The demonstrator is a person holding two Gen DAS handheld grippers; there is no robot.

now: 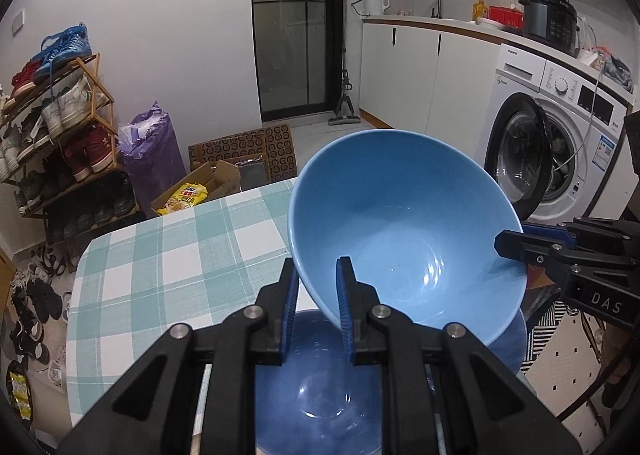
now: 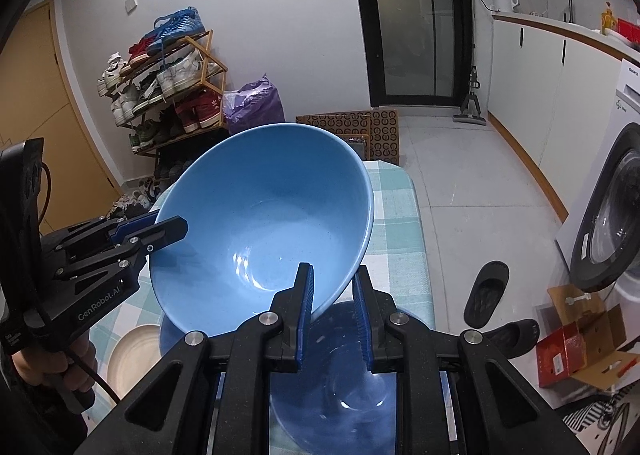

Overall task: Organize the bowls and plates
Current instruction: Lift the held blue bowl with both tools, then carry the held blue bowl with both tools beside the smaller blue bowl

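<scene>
Both grippers clamp opposite rim edges of my light blue bowl (image 1: 404,223): left gripper (image 1: 318,287) on its near-left wall, right gripper (image 2: 333,295) across from it. Held tilted above the dark blue bowl (image 1: 320,387) on the checked tablecloth (image 1: 160,255). Risk: uneven lifting twists the thin rim loose, dropping it onto the bowl below.

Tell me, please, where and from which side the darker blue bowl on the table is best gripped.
Probably its rim. The darker blue bowl sits upright, so jaws can come from above and straddle the thin wall, as both do on the light blue bowl. Its near edge is hidden.
</scene>
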